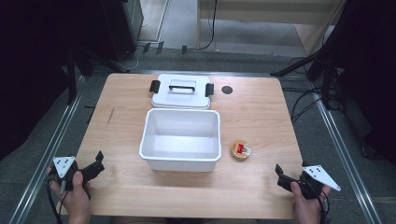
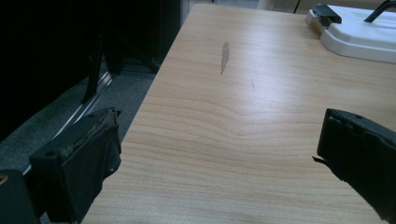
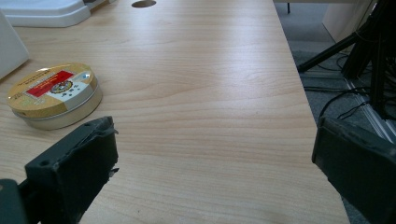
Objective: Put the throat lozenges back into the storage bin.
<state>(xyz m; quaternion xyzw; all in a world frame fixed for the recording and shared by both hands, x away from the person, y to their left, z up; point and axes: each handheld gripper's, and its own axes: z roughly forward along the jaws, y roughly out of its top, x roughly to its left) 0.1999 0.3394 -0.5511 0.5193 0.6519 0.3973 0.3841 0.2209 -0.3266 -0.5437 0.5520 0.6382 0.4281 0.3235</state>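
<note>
The tin (image 1: 240,150) is parked on the tabletop (image 1: 261,116) just right of the bin (image 1: 181,139), way closer to the right gripper (image 1: 286,176), and both it and the left gripper (image 1: 95,164) are held wide open, nothing gripped.

Soft even overhead light on the table (image 1: 261,121), dark surroundings, slightly soft gripper views, faint shadows.

Lab-like recording room: tripod legs (image 1: 299,65), floor cables (image 1: 303,100).

A round gold tin (image 1: 240,150) – red label up – lies flat beside the white bin (image 1: 181,161).
</note>
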